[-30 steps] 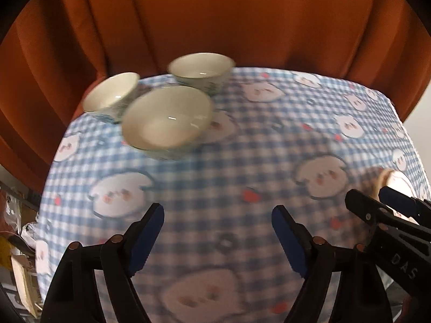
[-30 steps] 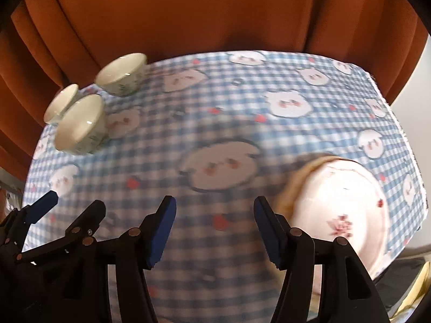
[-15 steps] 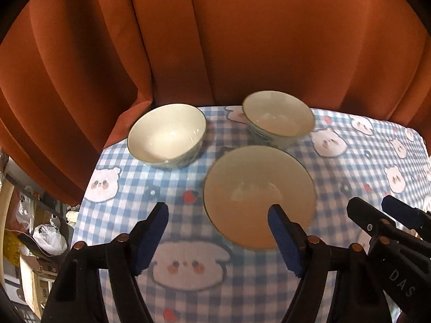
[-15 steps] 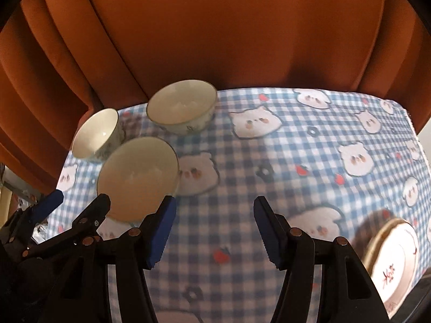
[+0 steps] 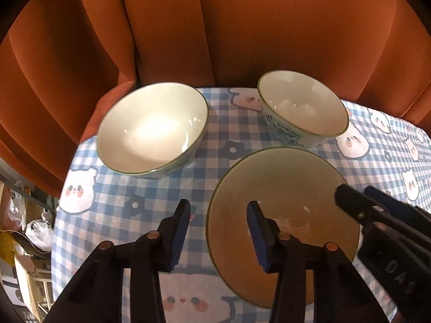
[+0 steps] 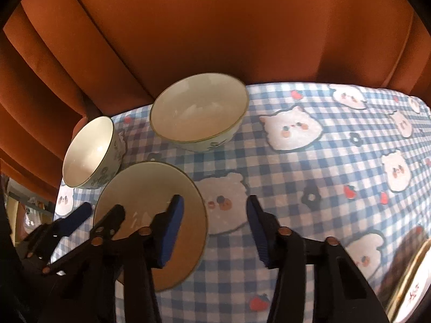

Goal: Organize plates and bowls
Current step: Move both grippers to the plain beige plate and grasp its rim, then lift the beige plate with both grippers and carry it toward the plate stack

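Note:
Three pale bowls stand at the far left of the checked tablecloth (image 5: 129, 196). The nearest bowl (image 5: 285, 185) (image 6: 142, 188) lies between my two grippers. My left gripper (image 5: 219, 223) (image 6: 101, 212) straddles its left rim, one finger inside and one outside, and its jaws are closing. My right gripper (image 6: 212, 215) (image 5: 358, 196) straddles the right rim the same way, also closing. No pad visibly presses the rim. Behind it stand a second bowl (image 5: 152, 129) (image 6: 90, 153) and a third bowl (image 5: 301, 110) (image 6: 199, 110).
An orange curtain (image 5: 215, 27) hangs right behind the table's far edge. A flowered plate (image 6: 412, 288) lies at the near right edge. Boxes and bags (image 5: 24, 231) sit on the floor beyond the table's left edge.
Both grippers have travelled left across the table to the bowls and sunk a little. Their jaws have narrowed, and the nearest bowl's rims now lie between the fingers.

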`<state>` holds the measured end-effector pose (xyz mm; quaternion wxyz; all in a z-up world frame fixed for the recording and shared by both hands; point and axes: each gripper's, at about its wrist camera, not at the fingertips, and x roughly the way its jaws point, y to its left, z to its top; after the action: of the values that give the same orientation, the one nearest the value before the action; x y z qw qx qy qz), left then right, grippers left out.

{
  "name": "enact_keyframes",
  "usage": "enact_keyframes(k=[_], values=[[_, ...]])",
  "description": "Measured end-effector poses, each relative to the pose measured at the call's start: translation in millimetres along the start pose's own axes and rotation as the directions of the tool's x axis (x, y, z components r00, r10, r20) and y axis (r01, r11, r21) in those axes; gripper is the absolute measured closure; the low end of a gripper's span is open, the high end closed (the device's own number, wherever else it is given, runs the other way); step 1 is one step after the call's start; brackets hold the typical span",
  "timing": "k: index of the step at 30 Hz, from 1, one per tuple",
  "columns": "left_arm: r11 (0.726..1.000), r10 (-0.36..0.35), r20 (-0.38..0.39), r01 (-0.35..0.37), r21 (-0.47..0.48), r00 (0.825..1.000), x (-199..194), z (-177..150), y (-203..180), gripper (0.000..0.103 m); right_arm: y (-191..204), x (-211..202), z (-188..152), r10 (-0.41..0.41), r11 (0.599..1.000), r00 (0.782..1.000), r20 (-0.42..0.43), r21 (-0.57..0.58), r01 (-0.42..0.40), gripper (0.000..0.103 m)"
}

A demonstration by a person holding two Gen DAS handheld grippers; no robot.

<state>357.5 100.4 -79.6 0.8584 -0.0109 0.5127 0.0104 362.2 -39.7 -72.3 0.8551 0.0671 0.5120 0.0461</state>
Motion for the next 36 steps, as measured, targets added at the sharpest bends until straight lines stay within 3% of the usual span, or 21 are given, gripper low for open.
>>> enact_keyframes(k=[2, 4, 7, 8, 19, 36], values=[[1.000, -0.002, -0.003, 0.002, -0.004, 1.000, 5, 0, 0, 0.063, 1, 10, 1, 0.008, 1.000, 1.000, -0.024, -0.004, -0.008, 0.064], [1.000, -0.012, -0.014, 0.012, -0.002, 1.000, 9, 1, -1, 0.069, 2, 18, 0, 0.003, 1.000, 0.999, -0.037, -0.009, -0.003, 0.078], [1.000, -0.019, -0.041, 0.019, -0.004, 0.999, 16, 4, 1, 0.079, 4, 25, 1, 0.017, 1.000, 0.999, -0.049, -0.011, -0.018, 0.085], [1.000, -0.028, -0.051, 0.027, -0.007, 0.998, 17, 6, 2, 0.084, 6, 26, 1, 0.016, 1.000, 0.999, -0.047, -0.018, -0.017, 0.085], [0.998, -0.048, -0.048, 0.049, 0.026, 0.998, 11, 4, -3, 0.085, 9, 23, -4, -0.006, 0.998, 0.997, -0.078, -0.055, 0.001, 0.086], [0.992, -0.108, -0.002, 0.108, 0.072, 0.994, -51, -29, -30, 0.085, -14, -43, -40, -0.060, 0.998, 0.997, -0.047, -0.017, 0.060, 0.086]])
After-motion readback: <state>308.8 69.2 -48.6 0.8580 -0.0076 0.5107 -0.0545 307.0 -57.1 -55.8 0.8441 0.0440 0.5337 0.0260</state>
